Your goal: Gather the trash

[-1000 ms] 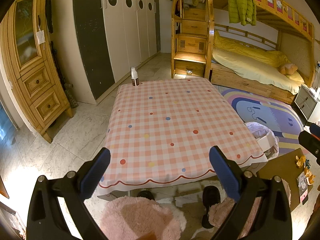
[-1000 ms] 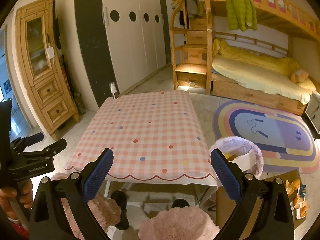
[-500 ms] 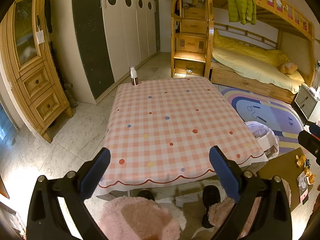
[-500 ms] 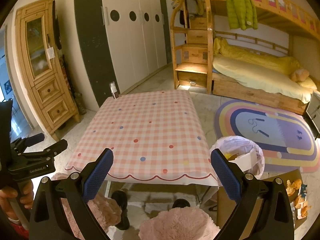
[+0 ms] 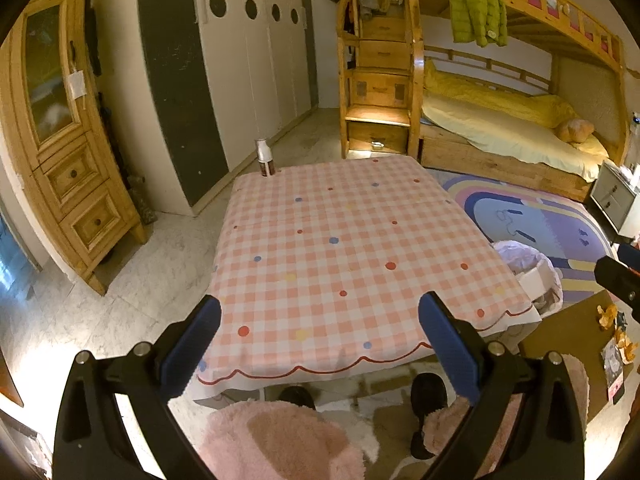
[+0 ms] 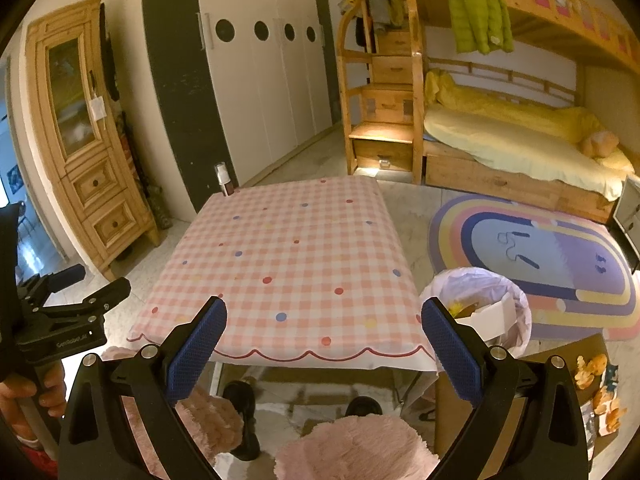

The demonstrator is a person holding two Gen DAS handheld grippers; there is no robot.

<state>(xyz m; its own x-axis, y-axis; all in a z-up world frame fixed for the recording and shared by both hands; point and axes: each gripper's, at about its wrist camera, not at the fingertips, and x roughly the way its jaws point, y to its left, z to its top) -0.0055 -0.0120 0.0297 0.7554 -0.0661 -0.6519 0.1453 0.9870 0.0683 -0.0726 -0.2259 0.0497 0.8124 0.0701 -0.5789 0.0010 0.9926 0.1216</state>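
Note:
A table with a pink checked cloth stands in front of me. A small white-and-brown bottle stands upright on its far left corner. A bin lined with a white bag sits on the floor at the table's right side, with a white box and scraps inside. My left gripper is open and empty over the near table edge. My right gripper is open and empty there too. The left gripper also shows in the right wrist view.
A cardboard sheet with orange peel scraps lies on the floor at right. A wooden cabinet stands left, white wardrobes behind, a bunk bed and a rainbow rug right. Pink fluffy slippers are below.

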